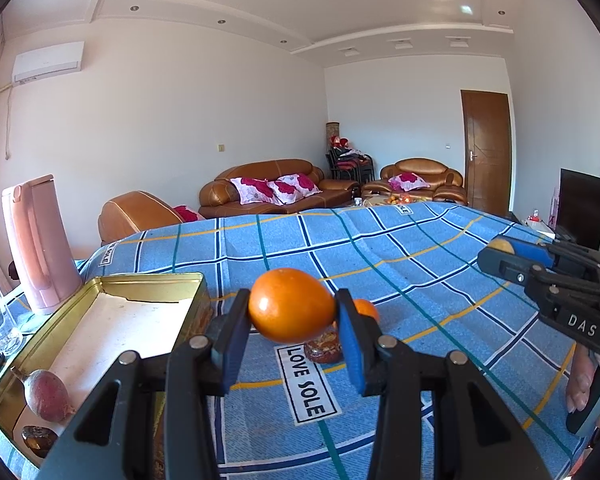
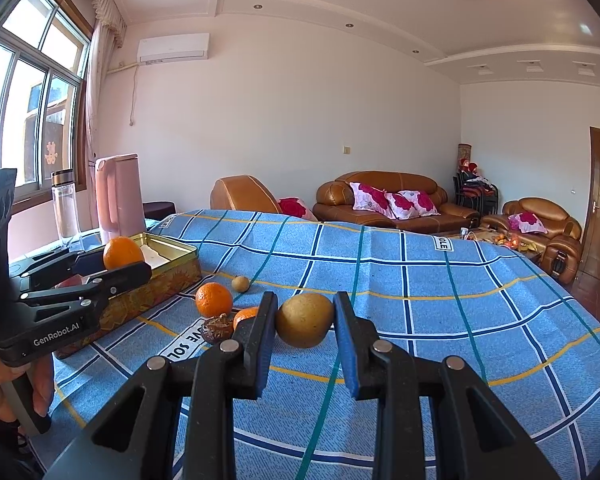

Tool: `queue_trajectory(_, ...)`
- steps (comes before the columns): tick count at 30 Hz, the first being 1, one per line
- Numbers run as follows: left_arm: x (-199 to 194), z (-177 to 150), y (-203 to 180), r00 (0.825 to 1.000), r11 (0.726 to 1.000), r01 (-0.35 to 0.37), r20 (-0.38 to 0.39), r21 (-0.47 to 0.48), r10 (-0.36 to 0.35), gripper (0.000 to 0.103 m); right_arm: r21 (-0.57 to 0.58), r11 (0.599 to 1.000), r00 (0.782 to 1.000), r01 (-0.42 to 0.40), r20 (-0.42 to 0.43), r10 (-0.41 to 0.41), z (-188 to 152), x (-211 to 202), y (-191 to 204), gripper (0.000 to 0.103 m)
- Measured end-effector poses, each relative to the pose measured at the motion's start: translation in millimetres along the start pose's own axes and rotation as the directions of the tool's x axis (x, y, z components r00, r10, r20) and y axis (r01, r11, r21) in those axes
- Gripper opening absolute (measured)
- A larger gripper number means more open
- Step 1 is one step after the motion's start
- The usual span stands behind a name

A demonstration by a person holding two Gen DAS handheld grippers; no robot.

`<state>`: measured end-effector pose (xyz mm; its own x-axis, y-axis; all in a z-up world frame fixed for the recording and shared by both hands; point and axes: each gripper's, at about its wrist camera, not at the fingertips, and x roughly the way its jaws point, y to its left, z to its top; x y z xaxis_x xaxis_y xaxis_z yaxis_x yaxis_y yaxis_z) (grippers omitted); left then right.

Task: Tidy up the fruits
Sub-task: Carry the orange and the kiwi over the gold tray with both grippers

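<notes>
Fruits: we see an orange (image 1: 290, 306) clamped between the fingers (image 1: 236, 340) of the left gripper (image 1: 294, 322), held up off the surface (image 1: 400, 264), just right of the tin (image 1: 100, 312). Left fingers partly open, pads pressed on both sides of the orange. Right gripper (image 2: 305, 320) pinches a tan round fruit (image 2: 305, 314), fingers closed in on it, also held above the blue checked cloth. In right view, left gripper w/ orange sits over the tin's near edge.

On the cloth near the tin: 2nd orange (image 2: 214, 299), a smaller orange piece (image 2: 246, 316) partly hidden behind the right finger, a brown wrinkled fruit (image 2: 218, 328) touching it, and a small tan fruit (image 2: 240, 283) further back. Inside the tin, near corner: a reddish fruit (image 1: 46, 394). Pink kettle (image 1: 36, 244) stands behind the tin, clear bottle (image 2: 65, 204) beside it.
</notes>
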<state>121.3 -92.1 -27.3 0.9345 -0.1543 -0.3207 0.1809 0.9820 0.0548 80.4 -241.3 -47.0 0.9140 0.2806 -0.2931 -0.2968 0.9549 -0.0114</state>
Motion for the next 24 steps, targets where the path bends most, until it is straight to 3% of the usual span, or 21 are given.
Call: queue_trajectory(24, -2, -2, 18, 0.999, 0.999, -0.033, -0.016, -0.015, 0.033, 0.044, -0.044, 0.998, 0.999, -0.036, 0.001, 0.036, 4, 9, 30, 0.03)
